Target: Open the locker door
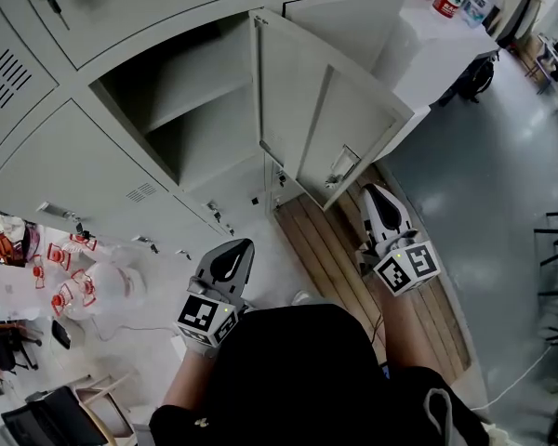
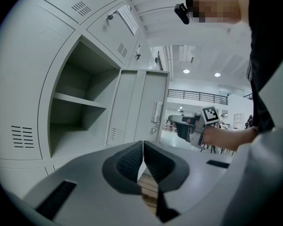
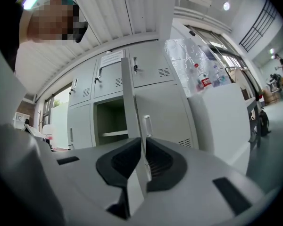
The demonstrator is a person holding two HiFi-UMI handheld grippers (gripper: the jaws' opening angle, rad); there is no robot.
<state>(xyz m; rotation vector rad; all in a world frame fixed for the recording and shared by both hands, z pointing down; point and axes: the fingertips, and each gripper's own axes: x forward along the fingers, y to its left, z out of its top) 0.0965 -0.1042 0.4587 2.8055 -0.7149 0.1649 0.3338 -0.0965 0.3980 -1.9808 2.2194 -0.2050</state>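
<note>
The locker door (image 1: pixel 339 110) stood swung wide open to the right of its compartment (image 1: pixel 214 156), which showed 1 shelf (image 1: pixel 200 100) inside. The handle (image 1: pixel 342 167) sat near the door's free edge. The right gripper (image 1: pixel 379 207) was near that edge but apart from it, its 2 jaws pressed together on nothing. The left gripper (image 1: pixel 231 260) was further left, in front of the closed lockers, its jaws likewise closed and empty. Wooden boards (image 1: pixel 325 249) lay on the floor beneath the door
</note>
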